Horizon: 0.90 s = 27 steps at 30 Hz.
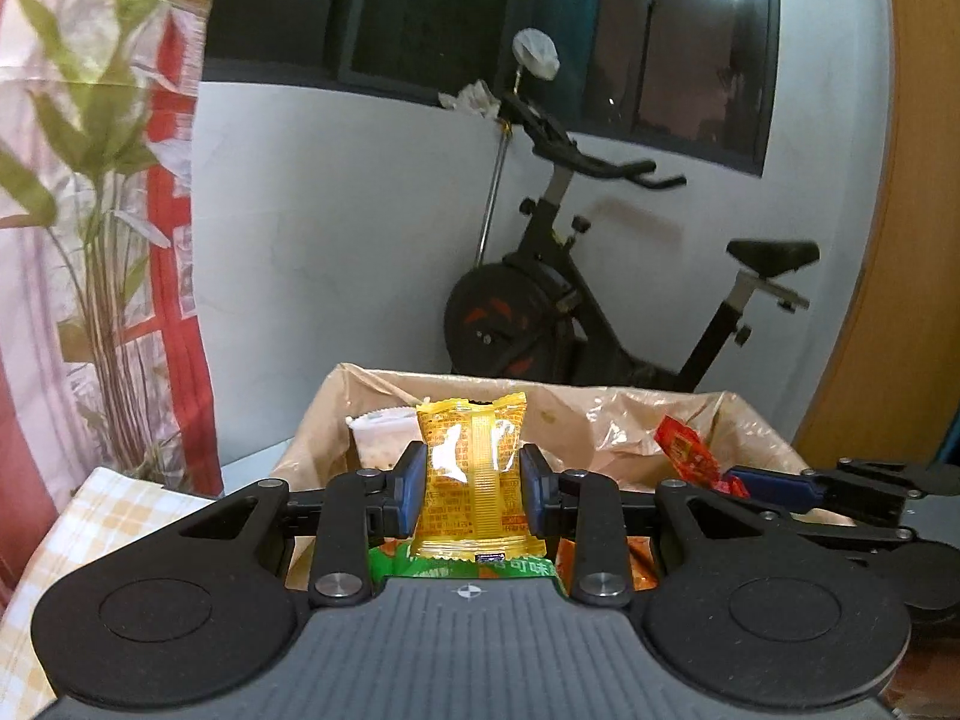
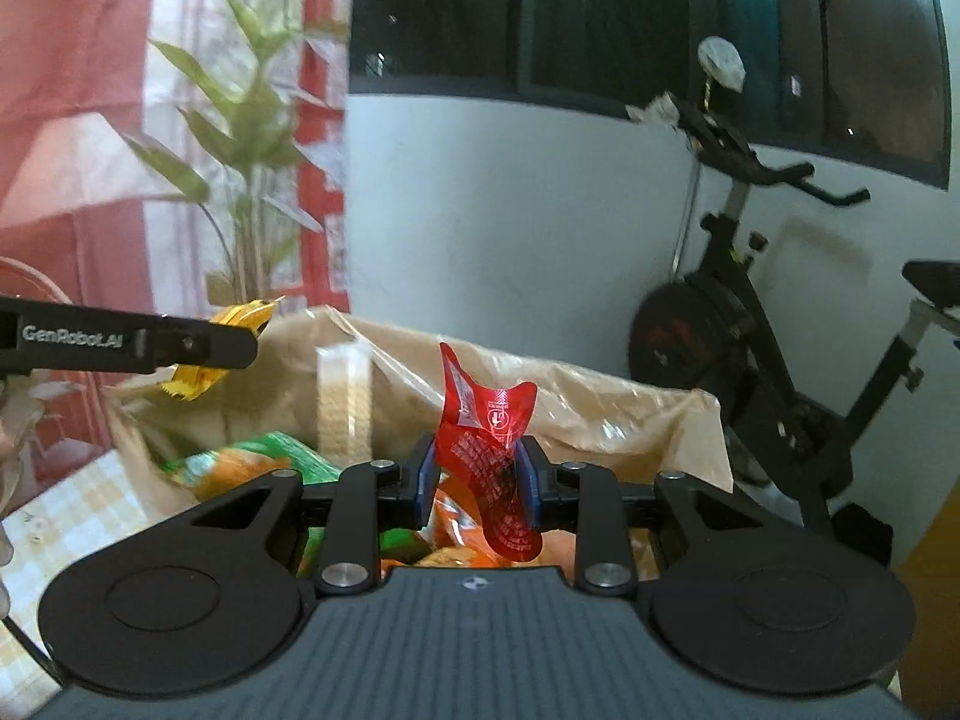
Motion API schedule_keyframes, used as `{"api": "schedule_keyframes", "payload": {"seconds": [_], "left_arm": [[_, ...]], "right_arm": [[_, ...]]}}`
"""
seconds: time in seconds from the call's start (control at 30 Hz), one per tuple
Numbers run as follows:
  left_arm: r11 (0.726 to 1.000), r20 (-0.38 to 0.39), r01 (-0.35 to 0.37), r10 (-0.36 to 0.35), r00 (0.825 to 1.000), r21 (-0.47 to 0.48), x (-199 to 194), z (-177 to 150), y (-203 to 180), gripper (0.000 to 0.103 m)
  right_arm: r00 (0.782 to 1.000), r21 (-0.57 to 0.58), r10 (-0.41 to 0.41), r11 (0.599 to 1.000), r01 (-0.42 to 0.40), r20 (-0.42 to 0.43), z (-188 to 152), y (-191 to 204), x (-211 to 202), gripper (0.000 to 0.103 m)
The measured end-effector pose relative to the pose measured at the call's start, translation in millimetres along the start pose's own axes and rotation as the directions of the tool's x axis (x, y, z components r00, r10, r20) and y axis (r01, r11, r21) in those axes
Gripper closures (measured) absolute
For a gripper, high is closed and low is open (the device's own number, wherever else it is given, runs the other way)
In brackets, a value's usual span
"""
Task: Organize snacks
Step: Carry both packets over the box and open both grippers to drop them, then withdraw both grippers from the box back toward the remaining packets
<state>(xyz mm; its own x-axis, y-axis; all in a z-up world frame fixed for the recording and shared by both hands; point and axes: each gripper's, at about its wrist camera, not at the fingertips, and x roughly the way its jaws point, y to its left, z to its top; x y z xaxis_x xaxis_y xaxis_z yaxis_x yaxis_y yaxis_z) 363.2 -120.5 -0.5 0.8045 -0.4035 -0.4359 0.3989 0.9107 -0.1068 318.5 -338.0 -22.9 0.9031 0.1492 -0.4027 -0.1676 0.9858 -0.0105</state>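
My left gripper (image 1: 474,489) is shut on a yellow snack packet (image 1: 471,468), held upright over a box lined with a clear plastic bag (image 1: 630,414). My right gripper (image 2: 477,483) is shut on a crumpled red snack packet (image 2: 489,444) above the same box (image 2: 600,408). The red packet (image 1: 687,450) and the right gripper show at the right of the left wrist view. The left gripper's arm and the yellow packet (image 2: 198,372) show at the left of the right wrist view. A green and orange snack bag (image 2: 264,462) and a pale cracker pack (image 2: 345,402) lie inside the box.
A black exercise bike (image 1: 600,300) stands behind the box against a white wall. A green plant (image 1: 90,180) and a red-and-white curtain are at the left. A yellow checked cloth (image 1: 90,516) covers the surface at the lower left. A wooden panel (image 1: 900,240) is at the right.
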Motion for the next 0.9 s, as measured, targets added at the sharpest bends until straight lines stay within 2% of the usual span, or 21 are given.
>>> {"api": "schedule_keyframes", "payload": {"seconds": [0.07,0.13,0.2,0.27,0.3,0.37,0.43,0.47,0.57,0.9], "left_arm": [[1.0,-0.013,-0.001,0.001,1.0,0.003,6,-2,1,0.065],[1.0,-0.017,0.003,-0.003,1.0,-0.003,7,-3,3,0.053],[1.0,-0.016,0.005,-0.005,1.0,-0.007,7,-6,5,0.047],[1.0,-0.022,0.001,-0.001,1.0,-0.006,4,-7,6,0.045],[1.0,-0.026,0.0,0.0,1.0,-0.006,3,-7,6,0.043],[1.0,-0.027,-0.001,0.001,1.0,-0.007,-2,-7,8,0.037],[1.0,-0.023,-0.007,0.007,1.0,-0.011,-9,-8,10,0.029],[1.0,-0.02,-0.01,0.009,1.0,-0.013,-13,-8,12,0.029],[1.0,-0.017,-0.014,0.014,1.0,-0.013,-25,-10,17,0.028],[1.0,0.016,-0.024,0.024,1.0,0.006,-79,-27,38,0.025]], "right_arm": [[1.0,0.011,-0.008,1.0,0.008,-0.014,-3,-2,4,0.073],[0.999,0.016,-0.016,1.0,0.016,-0.031,-6,-4,6,0.068],[0.999,0.02,-0.017,1.0,0.018,-0.045,-8,-5,6,0.068],[0.998,0.02,-0.021,1.0,0.022,-0.053,-9,-6,5,0.066],[0.998,0.021,-0.026,0.999,0.027,-0.058,-10,-6,3,0.063],[0.997,0.028,-0.035,0.999,0.037,-0.063,-10,-5,1,0.048],[0.997,0.039,-0.036,0.999,0.038,-0.064,-12,-3,-4,0.04],[0.998,0.044,-0.033,0.998,0.036,-0.062,-13,-2,-7,0.034],[0.998,0.061,-0.032,0.997,0.036,-0.052,-13,3,-16,0.026],[1.0,0.097,-0.003,0.995,0.002,0.012,-17,32,-51,0.024]]}}
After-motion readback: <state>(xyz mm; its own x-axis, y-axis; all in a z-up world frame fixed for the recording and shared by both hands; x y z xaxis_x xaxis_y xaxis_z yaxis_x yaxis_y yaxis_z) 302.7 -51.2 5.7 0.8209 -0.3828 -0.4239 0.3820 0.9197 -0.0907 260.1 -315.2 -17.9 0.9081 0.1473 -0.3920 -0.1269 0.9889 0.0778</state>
